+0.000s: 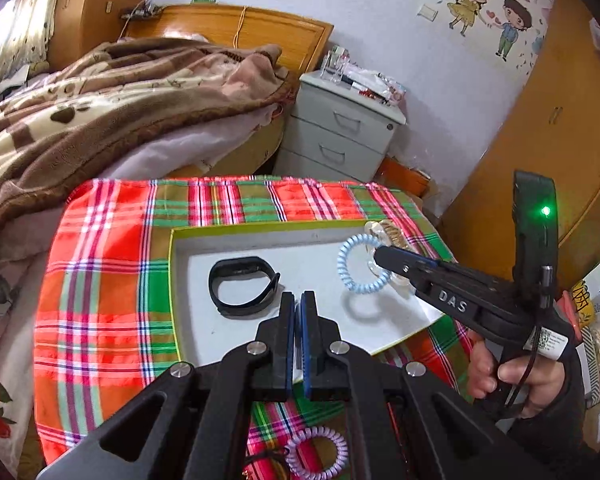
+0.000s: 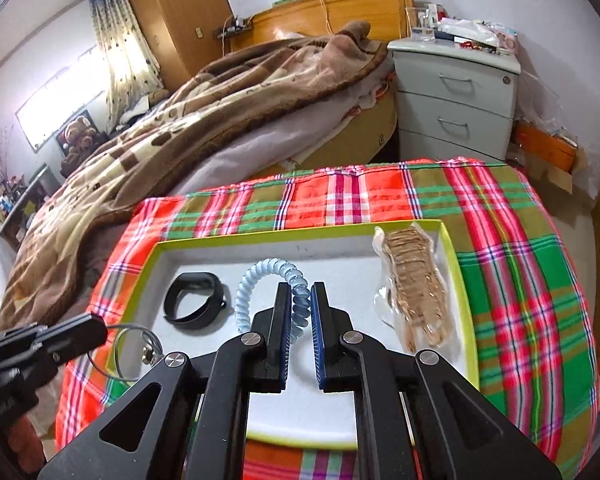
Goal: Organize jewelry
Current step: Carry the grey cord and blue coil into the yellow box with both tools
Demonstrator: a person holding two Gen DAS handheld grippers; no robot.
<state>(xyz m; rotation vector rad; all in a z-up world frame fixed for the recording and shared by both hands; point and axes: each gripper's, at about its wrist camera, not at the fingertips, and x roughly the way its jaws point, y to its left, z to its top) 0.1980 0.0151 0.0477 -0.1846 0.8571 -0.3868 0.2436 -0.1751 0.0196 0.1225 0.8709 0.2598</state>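
Seemingly aloft above the tray [image 2: 456, 264], blue coil bracelet [image 2: 276, 270] pinched between the right hand-held gripper [image 2: 300, 296] pads.

I am looking down my right hand-held gripper [image 2: 299, 304], whose jaws are pinching a pale blue coil bracelet [image 2: 260, 280] that is hanging over a white tray with a yellow-green rim [image 2: 456, 264]. A black wristband [image 2: 196, 304] is lying in the tray to the left of the coil, and a clear bag of gold-coloured jewellery [image 2: 412, 292] is resting along the tray's right side (its contents are too tangled to tell apart). The tray is sitting on a red and green plaid cloth [image 2: 512, 248] covering the desk. The left hand-held gripper [image 2: 100, 326] is reaching in at the lower left, near a thin wire ring [image 2: 134, 354]. A bed with a brown blanket [image 2: 180, 128] is standing behind.
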